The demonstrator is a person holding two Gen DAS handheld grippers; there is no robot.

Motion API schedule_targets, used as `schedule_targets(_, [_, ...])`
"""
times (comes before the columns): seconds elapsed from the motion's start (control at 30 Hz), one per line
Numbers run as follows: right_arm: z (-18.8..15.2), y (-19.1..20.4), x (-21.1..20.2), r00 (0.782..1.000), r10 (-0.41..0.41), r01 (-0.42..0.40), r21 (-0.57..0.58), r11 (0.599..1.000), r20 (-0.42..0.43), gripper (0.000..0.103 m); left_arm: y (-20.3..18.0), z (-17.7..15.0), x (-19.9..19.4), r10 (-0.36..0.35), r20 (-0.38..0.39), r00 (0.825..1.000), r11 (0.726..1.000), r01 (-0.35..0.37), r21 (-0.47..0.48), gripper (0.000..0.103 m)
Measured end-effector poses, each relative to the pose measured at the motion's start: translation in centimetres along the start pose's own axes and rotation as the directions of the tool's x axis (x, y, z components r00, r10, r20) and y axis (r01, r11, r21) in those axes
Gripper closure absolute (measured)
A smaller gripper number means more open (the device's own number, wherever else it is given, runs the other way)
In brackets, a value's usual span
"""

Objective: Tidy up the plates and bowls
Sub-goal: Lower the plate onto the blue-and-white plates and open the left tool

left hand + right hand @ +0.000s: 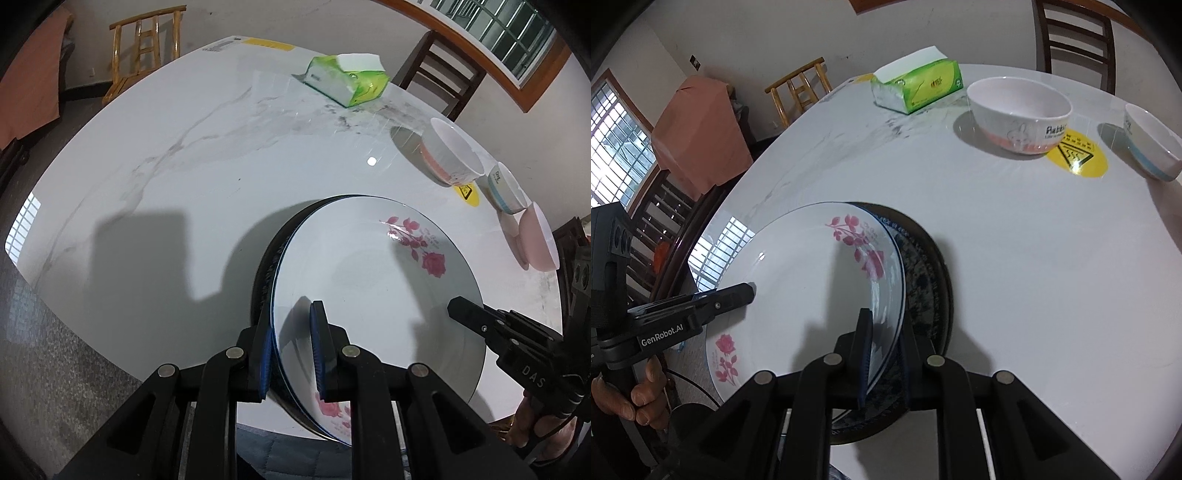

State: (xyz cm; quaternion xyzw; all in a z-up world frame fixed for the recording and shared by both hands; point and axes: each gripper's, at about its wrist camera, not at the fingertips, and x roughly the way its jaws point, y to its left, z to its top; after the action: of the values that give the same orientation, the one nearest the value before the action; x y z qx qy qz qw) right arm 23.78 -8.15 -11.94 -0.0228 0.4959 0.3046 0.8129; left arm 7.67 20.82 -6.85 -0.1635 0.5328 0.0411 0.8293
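A white plate with pink roses (369, 288) (798, 280) is held by both grippers at opposite rims. My left gripper (291, 350) is shut on its left rim, and my right gripper (884, 354) is shut on its right rim. Each gripper also shows in the other's view, the right gripper (465, 310) at the plate's right and the left gripper (738, 293) at its left. Under the white plate lies a dark patterned plate (264, 266) (923, 280) on the marble table (1015, 258). I cannot tell whether the two plates touch.
A pink-banded white bowl (450, 155) (1019, 110), a blue-banded bowl (506, 188) (1152, 144) and a pink bowl (537, 240) stand at the right. A green tissue pack (347, 79) (916, 86) lies at the back. Chairs (147, 48) surround the table. A hand (646, 398) grips the left handle.
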Motion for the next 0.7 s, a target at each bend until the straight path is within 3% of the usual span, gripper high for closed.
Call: schedule_targets(0.7, [0.30,-0.25,0.95,0.999,-0.039,0.039,0.021,0.999,-0.027,0.087,-0.78,0.11,0.84,-0.007,-0.026,1.000,1.000,0.007,0.003,0.086])
